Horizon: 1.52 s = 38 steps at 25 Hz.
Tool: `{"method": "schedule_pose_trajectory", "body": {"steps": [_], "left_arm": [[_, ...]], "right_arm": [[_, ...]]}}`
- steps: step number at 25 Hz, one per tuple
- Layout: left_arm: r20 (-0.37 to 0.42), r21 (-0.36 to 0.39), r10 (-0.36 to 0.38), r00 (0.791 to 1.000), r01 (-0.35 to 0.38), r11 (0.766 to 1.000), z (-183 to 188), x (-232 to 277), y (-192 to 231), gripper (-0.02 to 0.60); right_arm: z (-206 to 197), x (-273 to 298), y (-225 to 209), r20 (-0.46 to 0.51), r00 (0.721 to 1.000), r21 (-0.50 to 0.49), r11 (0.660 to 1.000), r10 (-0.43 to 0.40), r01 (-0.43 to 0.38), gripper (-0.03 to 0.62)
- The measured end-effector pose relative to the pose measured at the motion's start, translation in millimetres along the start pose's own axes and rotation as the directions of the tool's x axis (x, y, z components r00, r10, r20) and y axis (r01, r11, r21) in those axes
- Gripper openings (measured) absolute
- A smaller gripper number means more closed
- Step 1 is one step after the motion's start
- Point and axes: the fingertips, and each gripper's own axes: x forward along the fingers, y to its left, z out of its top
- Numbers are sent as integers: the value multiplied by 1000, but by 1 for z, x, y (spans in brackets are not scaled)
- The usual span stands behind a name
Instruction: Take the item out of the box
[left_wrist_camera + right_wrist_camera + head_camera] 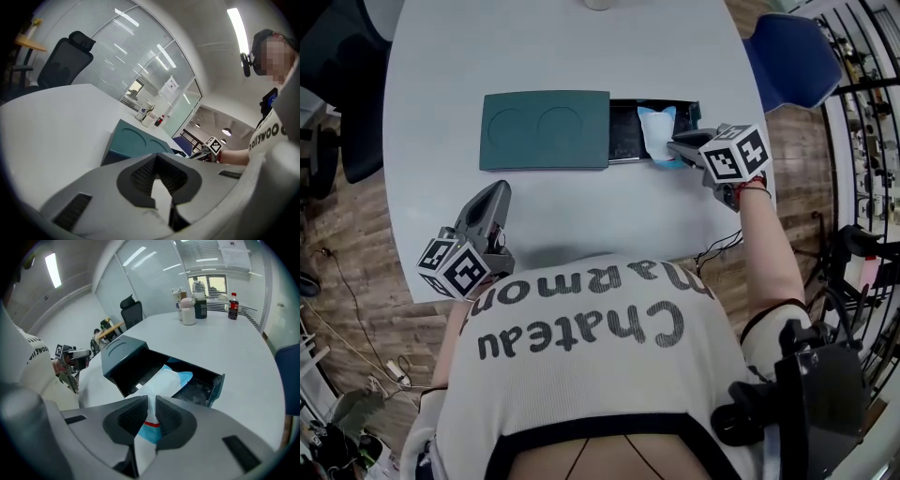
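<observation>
Partway through removal.
Grips pouch (166,378) in right gripper (151,409), partly inside open box (544,129) by desk's (534,47) right edge; holds left gripper (157,157) closed, empty.

I count one table (562,37), one box (546,129) and one packet (655,134). Grippers: two, the left gripper (498,191) and the right gripper (674,143). Chairs: two, one black chair (65,61) and one blue chair (792,61). At the table's far end I count one red-capped bottle (233,306) and one white jug (188,311).
</observation>
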Motion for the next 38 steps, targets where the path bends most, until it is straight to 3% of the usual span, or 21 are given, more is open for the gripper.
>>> {"method": "schedule_pose_trajectory", "body": {"steps": [12, 24, 31, 38], "left_arm": [[31, 19, 40, 999, -40, 999, -2, -8, -4, 0], [170, 19, 118, 978, -123, 992, -12, -17, -79, 0], [217, 51, 91, 972, -104, 993, -17, -10, -132, 0], [232, 97, 57, 971, -82, 992, -25, 5, -182, 0]], "right_arm": [[5, 0, 1, 54, 998, 11, 1000, 19, -19, 38], [16, -17, 8, 191, 980, -59, 997, 52, -41, 31], [43, -55, 21, 377, 925, -76, 997, 35, -7, 26], [36, -106, 26, 526, 849, -3, 998, 55, -63, 26]]}}
